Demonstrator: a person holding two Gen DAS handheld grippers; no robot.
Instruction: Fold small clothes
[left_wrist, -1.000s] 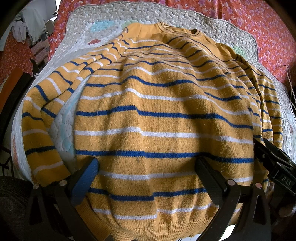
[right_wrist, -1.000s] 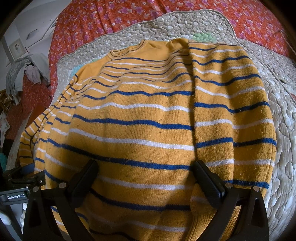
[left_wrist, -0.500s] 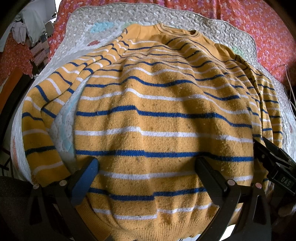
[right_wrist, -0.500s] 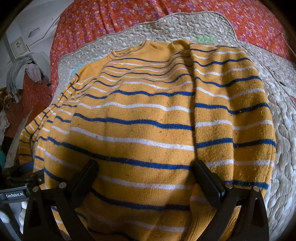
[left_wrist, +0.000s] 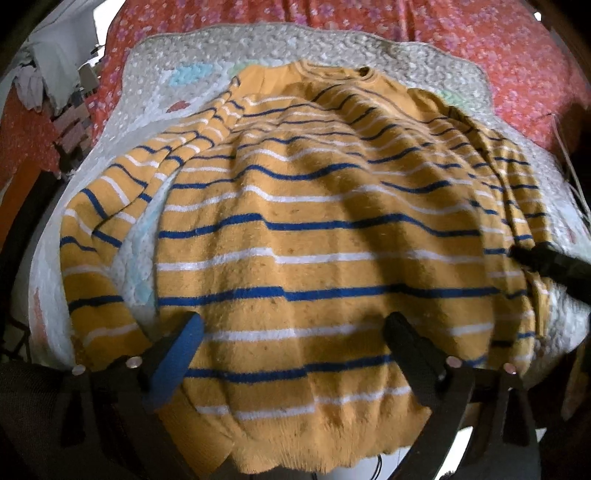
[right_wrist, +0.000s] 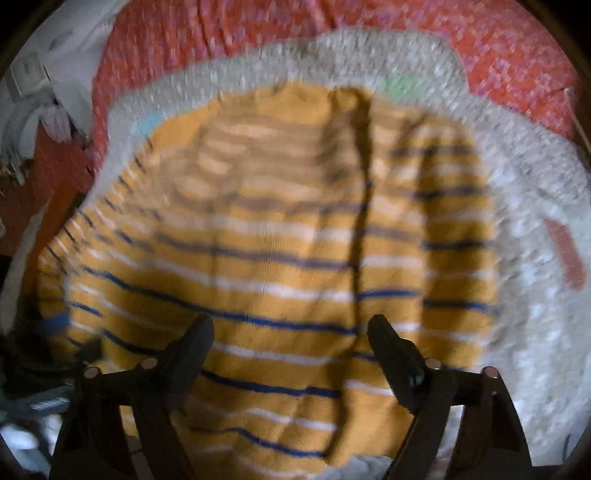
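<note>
A yellow sweater (left_wrist: 314, 258) with blue and white stripes lies flat on a quilted white mat (left_wrist: 258, 48), collar at the far end. Its left sleeve (left_wrist: 96, 258) runs down the left side. The other sleeve (right_wrist: 450, 240) lies folded along the body's right edge. My left gripper (left_wrist: 293, 343) hovers over the hem, jaws wide and closing, with the knit below and between the fingers. In the blurred right wrist view my right gripper (right_wrist: 291, 339) is over the lower right of the sweater (right_wrist: 277, 258), jaws also closing, no pad pressing on the cloth. The right gripper (left_wrist: 546, 258) shows at the left view's right edge.
A red floral bedspread (left_wrist: 480, 37) lies under the mat. Clothes hang in a pile (left_wrist: 44, 74) at the far left beside the bed. A thin cable (left_wrist: 569, 166) runs along the right edge. The mat's bare rim (right_wrist: 535, 221) borders the sweater on the right.
The right gripper has risen, so its view shows more of the mat and is blurred. Both pairs of fingers stand a little closer together. The sweater lies as before.
</note>
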